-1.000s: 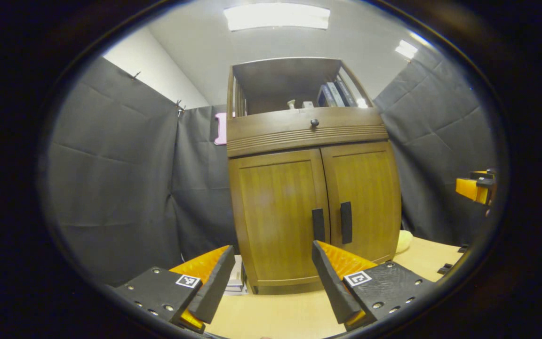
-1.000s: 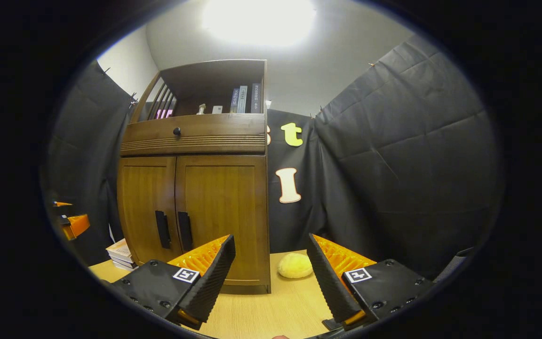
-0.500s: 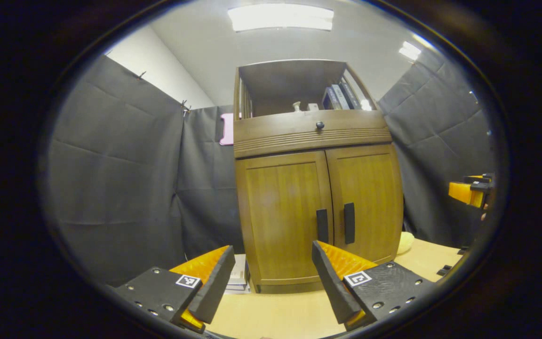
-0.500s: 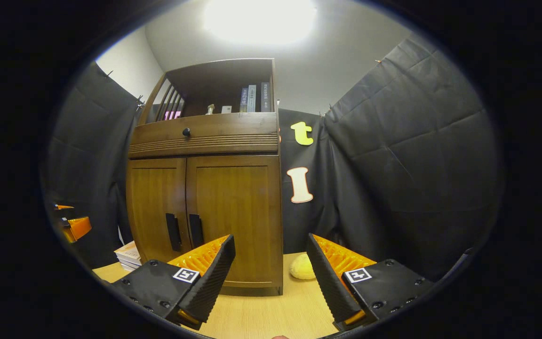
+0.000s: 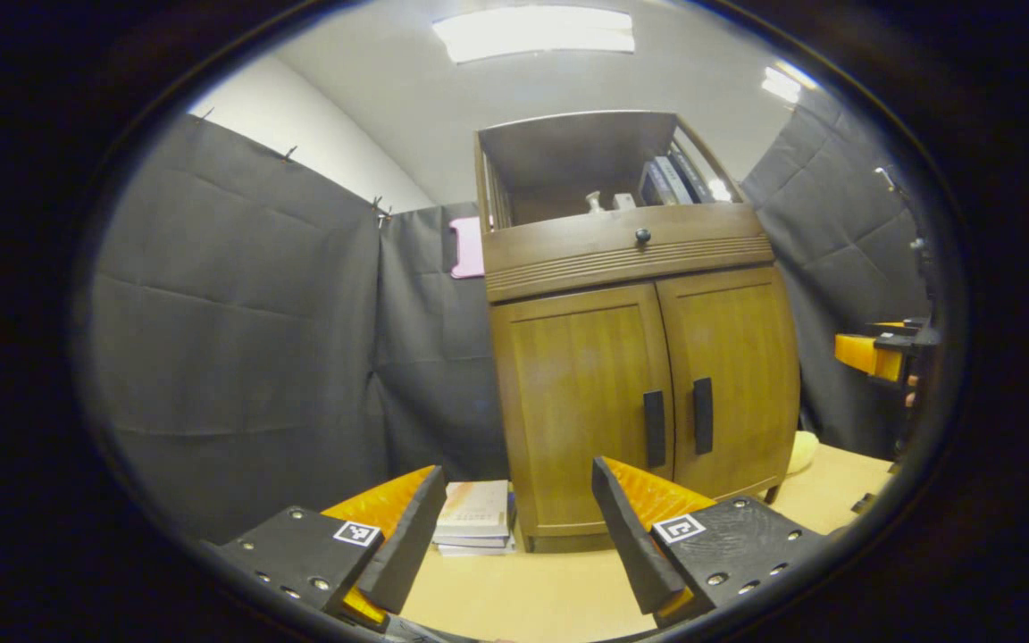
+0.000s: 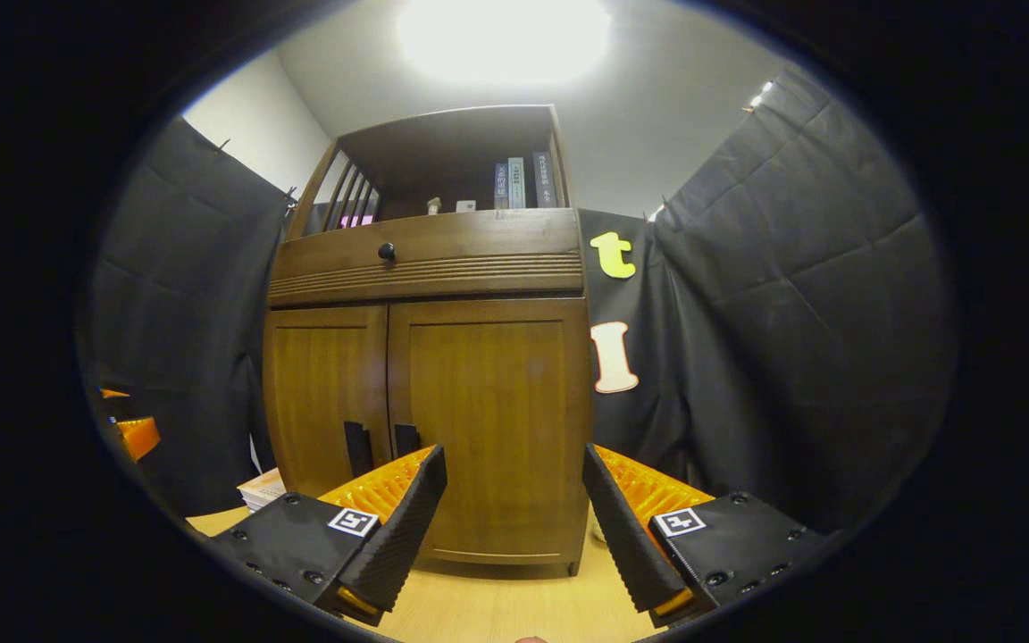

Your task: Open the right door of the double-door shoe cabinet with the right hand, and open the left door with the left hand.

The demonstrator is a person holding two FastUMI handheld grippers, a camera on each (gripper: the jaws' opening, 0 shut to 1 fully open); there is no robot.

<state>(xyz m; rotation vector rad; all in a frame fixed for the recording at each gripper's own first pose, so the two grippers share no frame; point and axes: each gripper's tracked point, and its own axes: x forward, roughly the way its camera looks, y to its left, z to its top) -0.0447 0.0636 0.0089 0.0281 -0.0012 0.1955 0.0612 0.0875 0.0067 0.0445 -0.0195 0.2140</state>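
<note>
Jaws on both my grippers gape empty; upright shoe cabinet (image 6: 430, 393) faces me centre frame, 2 doors closed.

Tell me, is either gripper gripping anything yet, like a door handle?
No. The left gripper and right gripper are both open and empty, short of the cabinet; both doors are shut.

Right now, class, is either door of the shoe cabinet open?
No, the left door and right door both sit flush and shut, handles side by side.
</note>
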